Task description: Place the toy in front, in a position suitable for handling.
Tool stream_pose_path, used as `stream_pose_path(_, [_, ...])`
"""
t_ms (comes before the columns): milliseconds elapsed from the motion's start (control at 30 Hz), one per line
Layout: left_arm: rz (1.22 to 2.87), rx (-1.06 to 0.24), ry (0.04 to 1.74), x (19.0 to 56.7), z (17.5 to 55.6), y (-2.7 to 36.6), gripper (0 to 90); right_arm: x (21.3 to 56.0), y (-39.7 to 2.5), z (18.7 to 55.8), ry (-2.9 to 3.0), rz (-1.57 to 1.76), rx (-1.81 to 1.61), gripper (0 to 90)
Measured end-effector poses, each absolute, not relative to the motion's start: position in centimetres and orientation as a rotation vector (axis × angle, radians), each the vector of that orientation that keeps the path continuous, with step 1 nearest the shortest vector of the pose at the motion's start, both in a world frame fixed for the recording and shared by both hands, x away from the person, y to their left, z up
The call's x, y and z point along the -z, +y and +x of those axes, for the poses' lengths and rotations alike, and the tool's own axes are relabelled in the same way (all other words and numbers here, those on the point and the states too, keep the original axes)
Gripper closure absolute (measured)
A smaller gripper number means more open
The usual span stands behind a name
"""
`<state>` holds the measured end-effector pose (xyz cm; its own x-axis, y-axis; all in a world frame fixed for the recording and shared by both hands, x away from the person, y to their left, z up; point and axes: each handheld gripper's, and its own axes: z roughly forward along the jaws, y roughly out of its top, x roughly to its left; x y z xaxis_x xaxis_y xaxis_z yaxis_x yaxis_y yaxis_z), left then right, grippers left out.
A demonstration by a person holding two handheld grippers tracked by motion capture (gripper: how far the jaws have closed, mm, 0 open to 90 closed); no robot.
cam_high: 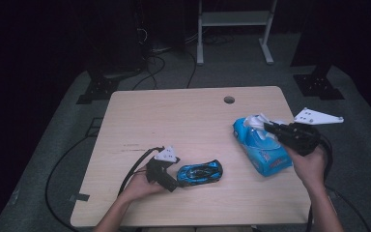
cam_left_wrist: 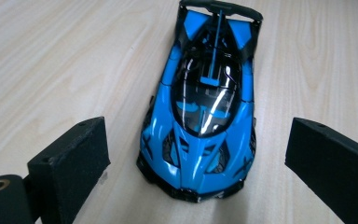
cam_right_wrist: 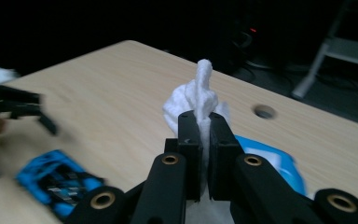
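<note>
1. Two grippers working over one light wooden table [cam_high: 174,116], seen from above.
2. Sitting in the lower left of the high view: left gripper [cam_high: 174,182], held in a hand [cam_high: 137,186], pointing toward the blue toy car [cam_high: 200,172] just beside its tips.
3. Standing wide apart in the left gripper view: both black jaws, one at the lower left edge, one at the lower right, gripping nothing.
4. Lying between those jaws, nose toward the camera, touching neither: the same toy car [cam_left_wrist: 205,112], resting flat on the wood, tail wing near the top centre of the frame.
5. Hovering at the right of the high view: right gripper [cam_high: 269,127], held by the other hand [cam_high: 311,166], over the upper end of a blue tissue pack [cam_high: 263,147].
6. Pinching hard in the right gripper view: jaws pressed nearly together at centre frame, clamping a white tissue [cam_right_wrist: 200,95] sticking up above them in a twisted peak.
7. Showing behind and to the right of the jaws there: a corner of the tissue pack [cam_right_wrist: 270,161].
8. Blurring at the lower left of that view: the toy car [cam_right_wrist: 56,182], with the left gripper [cam_right_wrist: 46,122] dark and smeared above it.
</note>
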<state>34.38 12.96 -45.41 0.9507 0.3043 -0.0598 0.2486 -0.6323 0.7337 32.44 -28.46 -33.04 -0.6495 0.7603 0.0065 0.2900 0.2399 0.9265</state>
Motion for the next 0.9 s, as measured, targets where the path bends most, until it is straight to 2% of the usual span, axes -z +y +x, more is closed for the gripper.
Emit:
stream_pose_path(100, [2.282,-0.090,0.378,45.5,34.2,12.9,5.5,33.2,-26.1,30.7,2.170,0.877,-1.442,84.9])
stream_pose_path(200, [2.262,-0.129,0.361,45.7,34.0,12.6,5.9,34.9,-23.8,29.8,2.315,0.827,-1.431,84.6])
stream_pose_path(267, [2.268,-0.138,0.354,45.8,34.1,12.4,5.9,35.7,-23.0,29.6,2.372,0.827,-1.435,84.6])
stream_pose_path(300, [2.276,-0.141,0.349,46.0,34.1,12.2,6.0,37.1,-21.6,29.6,2.459,0.816,-1.409,84.3])
stream_pose_path(433, [2.300,-0.139,0.338,46.4,34.1,11.8,10.6,39.5,-19.3,30.4,2.596,0.802,-1.304,83.3])
stream_pose_path(567, [2.312,-0.126,0.338,46.5,34.2,11.7,15.0,41.2,-17.5,31.3,2.672,0.788,-1.211,78.5])
stream_pose_path(600, [2.322,-0.118,0.343,46.7,34.3,11.7,15.7,41.8,-16.6,31.7,2.697,0.783,-1.182,70.8])
stream_pose_path(733, [2.345,-0.084,0.356,47.1,34.5,11.6,15.9,42.6,-15.1,31.9,2.713,0.757,-1.144,62.2])
stream_pose_path(900, [2.359,-0.115,0.350,47.3,34.4,11.5,20.6,43.0,-13.5,31.7,2.693,0.741,-1.134,58.3])
